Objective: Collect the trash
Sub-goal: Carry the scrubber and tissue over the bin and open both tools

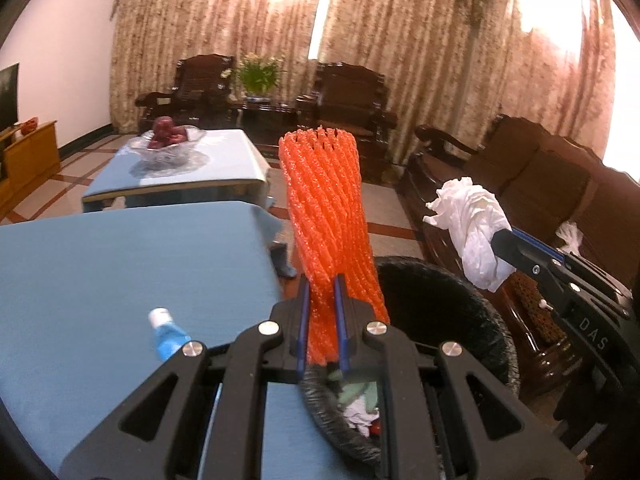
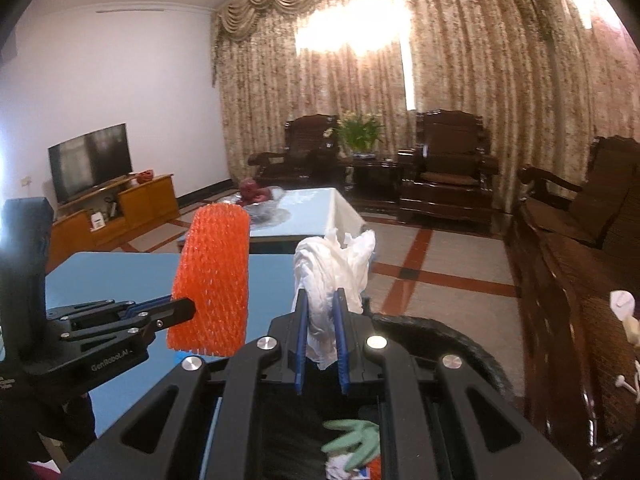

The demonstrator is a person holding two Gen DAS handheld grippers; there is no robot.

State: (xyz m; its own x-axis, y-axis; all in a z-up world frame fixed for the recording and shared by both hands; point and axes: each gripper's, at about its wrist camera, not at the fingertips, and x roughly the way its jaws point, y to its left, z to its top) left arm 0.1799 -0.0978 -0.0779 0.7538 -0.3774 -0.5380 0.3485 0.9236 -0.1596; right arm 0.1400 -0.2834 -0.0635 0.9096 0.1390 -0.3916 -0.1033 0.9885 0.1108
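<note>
Left wrist view: left gripper clamped on one orange foam net, upright over the black trash bin. Right gripper clenched on one white tissue wad, also above bin. One blue bottle on the blue table beside bin.

The bin stands just right of the surface. A bottle lies on the surface left of the bin. Above the bin hang a foam net and, to its right, a crumpled tissue.
</note>
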